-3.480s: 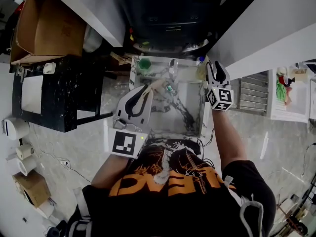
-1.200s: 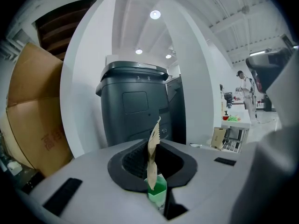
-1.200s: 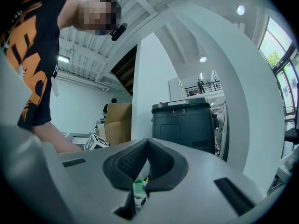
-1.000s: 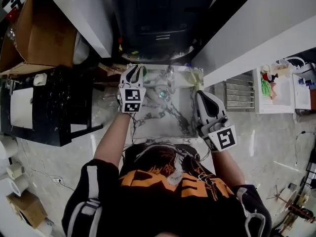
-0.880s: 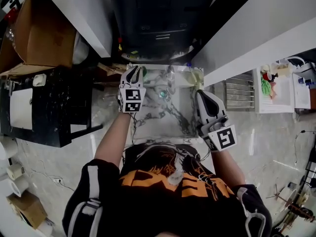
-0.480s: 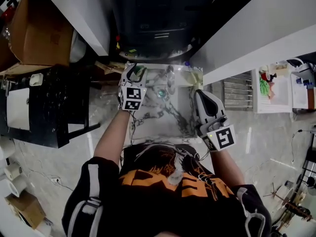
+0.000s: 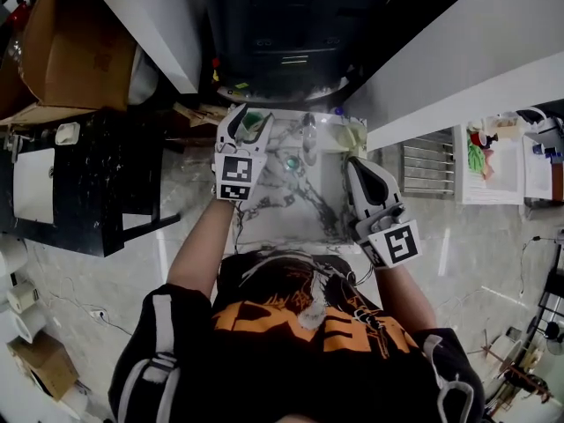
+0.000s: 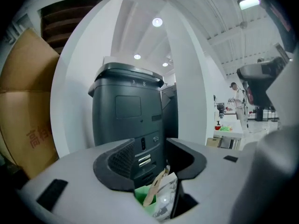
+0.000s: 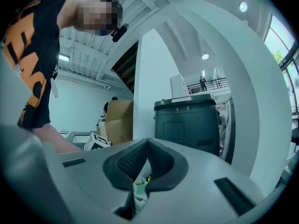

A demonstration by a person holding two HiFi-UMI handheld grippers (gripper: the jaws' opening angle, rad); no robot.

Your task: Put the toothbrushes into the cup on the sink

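Toothbrush [image 8: 152, 190], pale-handled, leans in the green cup [image 7: 256, 119] at the far left corner of the marble-patterned sink [image 7: 295, 214]; the left gripper [image 7: 245, 129] hovers just over the cup; its jaws have just been opening and stand wide, released, the brush showing low between them and touching neither pad; the right gripper [image 7: 359, 167] is at the sink's right rim, clenched on nothing; a dark grey bin [image 8: 126, 106] stands behind the sink.

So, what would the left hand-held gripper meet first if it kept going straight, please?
Probably the dark grey bin; depth is unclear, and the green cup sits low between its open jaws.
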